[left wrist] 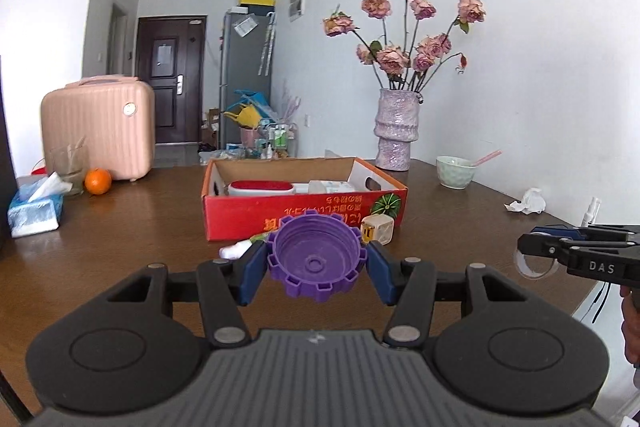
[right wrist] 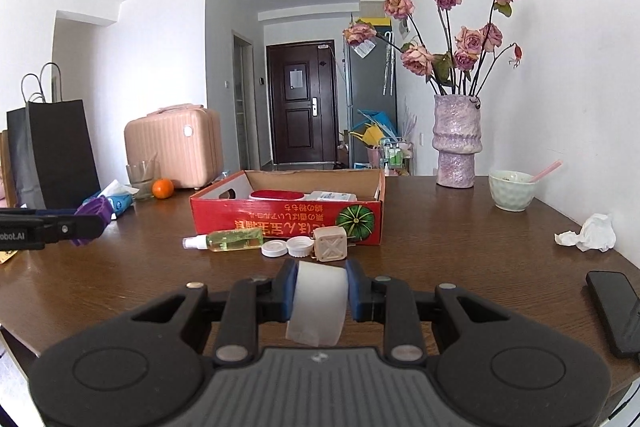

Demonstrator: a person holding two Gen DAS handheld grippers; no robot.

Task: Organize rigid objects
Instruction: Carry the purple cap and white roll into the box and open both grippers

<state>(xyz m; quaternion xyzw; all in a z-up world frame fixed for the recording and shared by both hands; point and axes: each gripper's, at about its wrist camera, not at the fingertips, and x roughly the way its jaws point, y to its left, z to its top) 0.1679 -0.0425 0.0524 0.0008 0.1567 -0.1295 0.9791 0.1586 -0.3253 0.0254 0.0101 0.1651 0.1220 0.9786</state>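
The left tool (left wrist: 318, 263) grips a purple cap (left wrist: 317, 259); the right tool (right wrist: 321, 291) grips a tape roll (right wrist: 318, 303), near the red box (right wrist: 286, 213).

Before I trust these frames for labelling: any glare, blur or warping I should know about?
Left wrist view: dark fisheye corners, walls bowed, window sheen on the table, purple cap sharp. Right wrist view: same bowing, glare on the table's right side, the tape roll slightly soft up close.
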